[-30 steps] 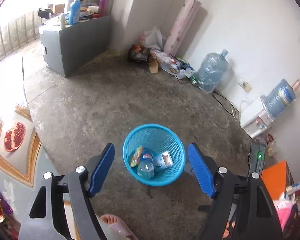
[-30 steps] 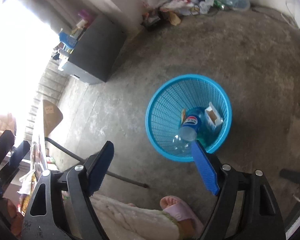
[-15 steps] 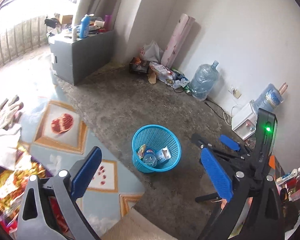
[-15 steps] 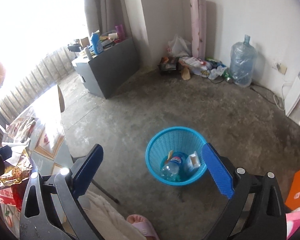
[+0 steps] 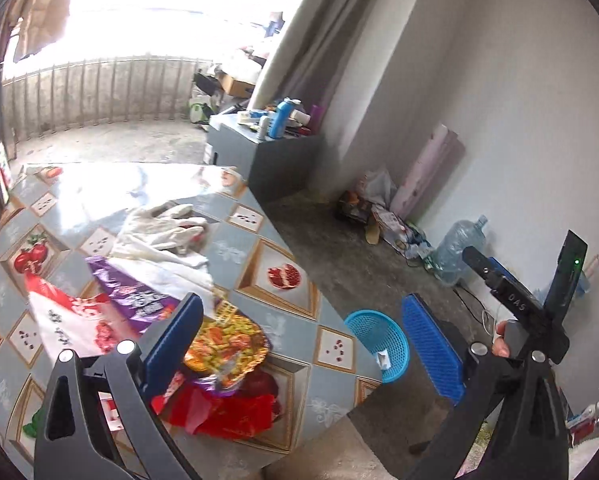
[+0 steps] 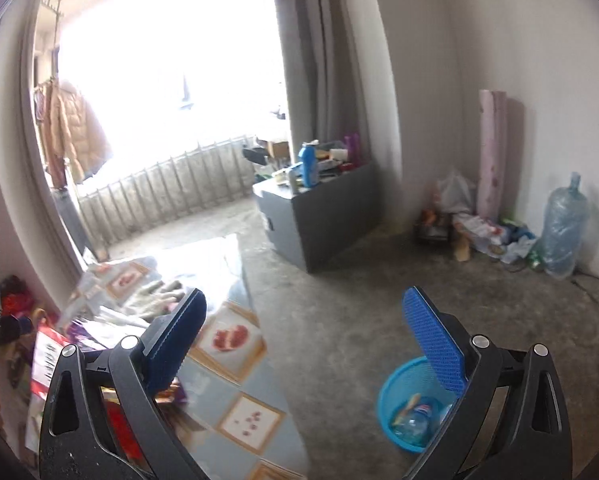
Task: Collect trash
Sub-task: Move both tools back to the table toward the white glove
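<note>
The blue mesh basket [image 5: 377,338] stands on the concrete floor [image 6: 359,300] just beside the table's edge, with a plastic bottle [image 6: 413,420] and a small white carton [image 5: 381,359] lying inside it. On the table [image 5: 259,264], which is covered with a grey oilcloth printed with pomegranates, wrappers are heaped: a yellow-orange snack bag [image 5: 227,344], a purple wrapper [image 5: 139,296] and a red one [image 5: 223,408], with a pair of white gloves [image 5: 163,228] farther back.

The left gripper [image 5: 299,348] hangs over the table's near corner, its blue pads spread wide with nothing between them; the jaws have just been opening. The right gripper [image 6: 303,340] is also spread wide and empty, jaws likewise just opened, over the floor between table and basket; in the left view it shows at the right, with a fingertip of the person's hand on its handle.

Farther off stand a grey cabinet [image 6: 323,208] cluttered with bottles, a pink roll [image 6: 493,152] leaning in the corner, a large water jug [image 6: 563,228], and litter along the wall.
</note>
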A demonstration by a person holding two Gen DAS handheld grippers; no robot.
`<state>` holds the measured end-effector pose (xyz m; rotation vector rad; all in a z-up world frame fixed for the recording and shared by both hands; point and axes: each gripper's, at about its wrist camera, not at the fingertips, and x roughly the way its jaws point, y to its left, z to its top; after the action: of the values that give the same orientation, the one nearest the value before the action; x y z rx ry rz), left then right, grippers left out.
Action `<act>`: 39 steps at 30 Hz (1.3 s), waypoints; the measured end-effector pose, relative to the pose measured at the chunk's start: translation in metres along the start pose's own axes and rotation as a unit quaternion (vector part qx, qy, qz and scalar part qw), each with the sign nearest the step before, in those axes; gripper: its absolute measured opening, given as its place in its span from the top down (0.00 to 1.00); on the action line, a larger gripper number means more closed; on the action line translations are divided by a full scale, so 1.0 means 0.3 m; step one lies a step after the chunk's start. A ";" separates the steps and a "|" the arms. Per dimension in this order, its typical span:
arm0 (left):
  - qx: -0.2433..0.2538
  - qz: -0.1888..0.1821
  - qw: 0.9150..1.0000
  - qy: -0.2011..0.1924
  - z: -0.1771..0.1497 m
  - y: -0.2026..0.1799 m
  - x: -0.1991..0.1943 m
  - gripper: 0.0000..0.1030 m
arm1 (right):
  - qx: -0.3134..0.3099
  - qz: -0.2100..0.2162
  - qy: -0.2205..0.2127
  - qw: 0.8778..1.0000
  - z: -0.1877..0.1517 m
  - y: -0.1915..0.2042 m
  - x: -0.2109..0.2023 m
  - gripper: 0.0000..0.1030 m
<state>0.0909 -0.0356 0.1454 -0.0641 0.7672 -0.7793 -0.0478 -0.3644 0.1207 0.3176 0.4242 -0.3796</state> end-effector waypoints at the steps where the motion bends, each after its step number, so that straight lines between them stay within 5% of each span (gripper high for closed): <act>1: -0.006 0.009 1.000 -0.008 -0.004 0.031 -0.021 0.06 | 0.003 0.017 0.001 1.000 0.002 0.015 0.010 0.08; 12: 0.008 0.064 0.997 -0.051 -0.033 0.160 -0.108 0.06 | 0.020 0.130 0.079 0.988 -0.026 0.189 0.123 0.12; 20: 0.016 0.069 0.996 -0.057 0.117 0.244 -0.086 0.06 | 0.016 0.163 0.121 0.979 0.026 0.301 0.173 0.22; 28: 0.029 0.075 0.997 0.009 0.339 0.392 0.073 0.16 | 0.029 0.203 0.175 0.963 0.094 0.389 0.381 0.36; 39: 0.007 0.076 0.986 0.147 0.466 0.691 0.552 0.42 | 0.040 0.232 0.296 0.926 0.072 0.509 0.796 0.56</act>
<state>0.3838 -0.0245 0.0815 0.1233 1.0335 -0.6562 0.2246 -0.3065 0.0644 0.6022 0.9032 0.1788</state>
